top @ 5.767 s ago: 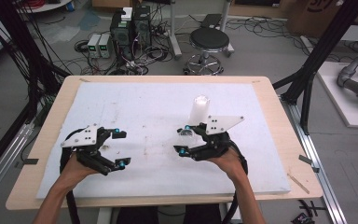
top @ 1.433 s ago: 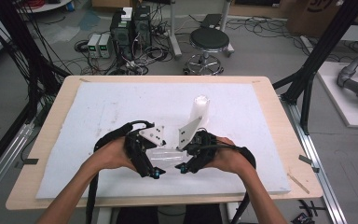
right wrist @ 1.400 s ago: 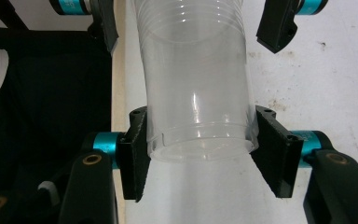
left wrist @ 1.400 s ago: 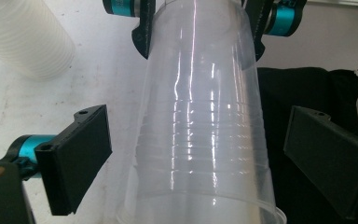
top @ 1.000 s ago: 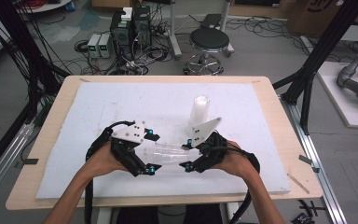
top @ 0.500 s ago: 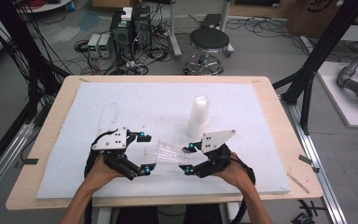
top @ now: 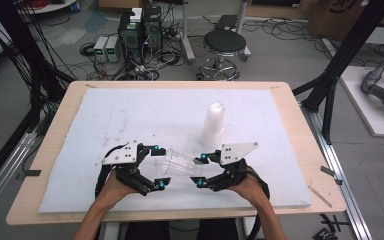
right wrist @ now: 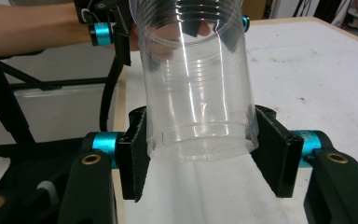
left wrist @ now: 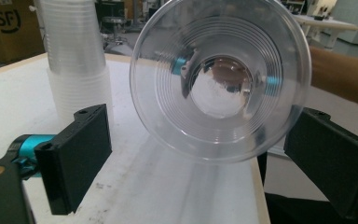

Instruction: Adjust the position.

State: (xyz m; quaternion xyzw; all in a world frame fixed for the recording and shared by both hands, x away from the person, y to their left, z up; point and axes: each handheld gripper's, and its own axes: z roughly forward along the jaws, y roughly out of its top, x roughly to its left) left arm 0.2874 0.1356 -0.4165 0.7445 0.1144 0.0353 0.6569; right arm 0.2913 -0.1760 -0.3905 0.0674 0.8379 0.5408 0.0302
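**A:** What do you have from the high view?

**B:** I see a clear plastic cup (top: 180, 162) lying on its side above the white mat (top: 130, 115) near the front edge of the tabletop (top: 300, 107). It sits between my two grippers. My right gripper (top: 200, 172) has its jaws closed on the narrow base end. My left gripper (top: 158, 166) faces the wide mouth, jaws spread, one to each side of the rim. A stack of cups (top: 213, 125) stands upright on the mat, just behind the held cup.

**A:** And the left gripper view?

**B:** I look straight into the cup's mouth (left wrist: 221, 79). The left gripper (left wrist: 205, 154) has its black jaws well apart, one low at the left, one low at the right, neither pressing on the rim. The stack (left wrist: 77, 60) rises at the upper left. The other forearm (left wrist: 342, 74) comes in from the right.

**A:** Right gripper view?

**B:** The right gripper (right wrist: 200, 151) has both pads flat against the cup's base, one on each side, gripping it firmly. The cup (right wrist: 196, 79) widens away from me toward the left gripper (right wrist: 168, 23), at the top of the picture. The mat (right wrist: 317, 65) lies beneath.
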